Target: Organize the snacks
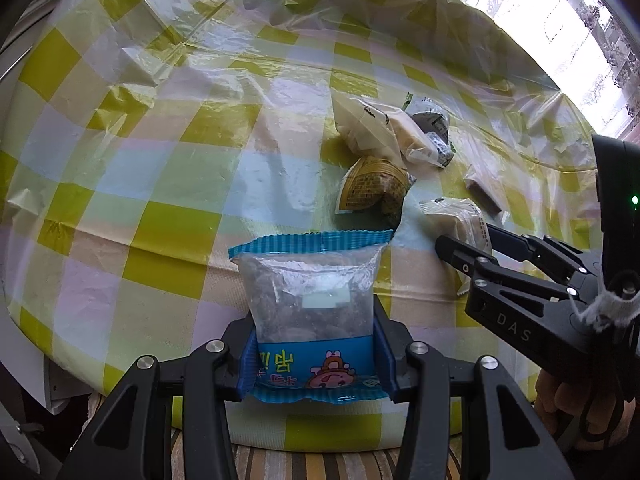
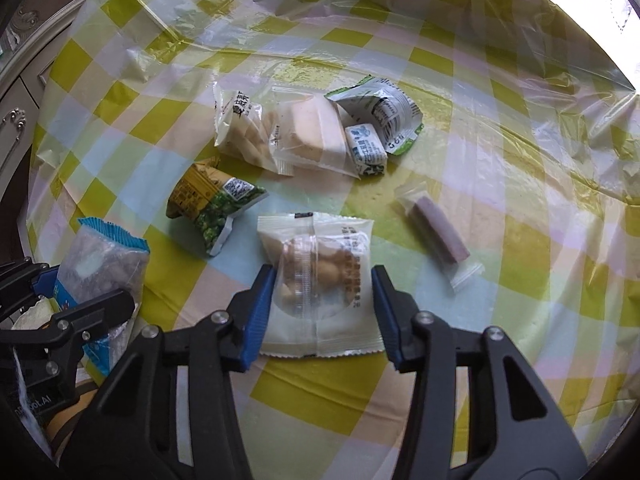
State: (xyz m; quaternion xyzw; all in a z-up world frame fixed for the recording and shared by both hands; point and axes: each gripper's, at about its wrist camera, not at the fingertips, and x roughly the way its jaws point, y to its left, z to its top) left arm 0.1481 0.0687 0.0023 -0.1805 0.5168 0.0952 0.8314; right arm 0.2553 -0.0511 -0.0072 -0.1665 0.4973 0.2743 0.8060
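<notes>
Left wrist: left gripper (image 1: 316, 354) fingers grasping blue packet (image 1: 310, 300); right gripper (image 2: 322, 312) fingers released around white packet (image 2: 320, 280)

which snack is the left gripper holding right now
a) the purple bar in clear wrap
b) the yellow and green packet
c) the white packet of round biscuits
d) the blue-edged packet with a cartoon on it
d: in the left wrist view the blue-edged packet sits clamped between the fingers of the left gripper, raised off the checked tablecloth; the other snacks lie on the cloth.
</notes>
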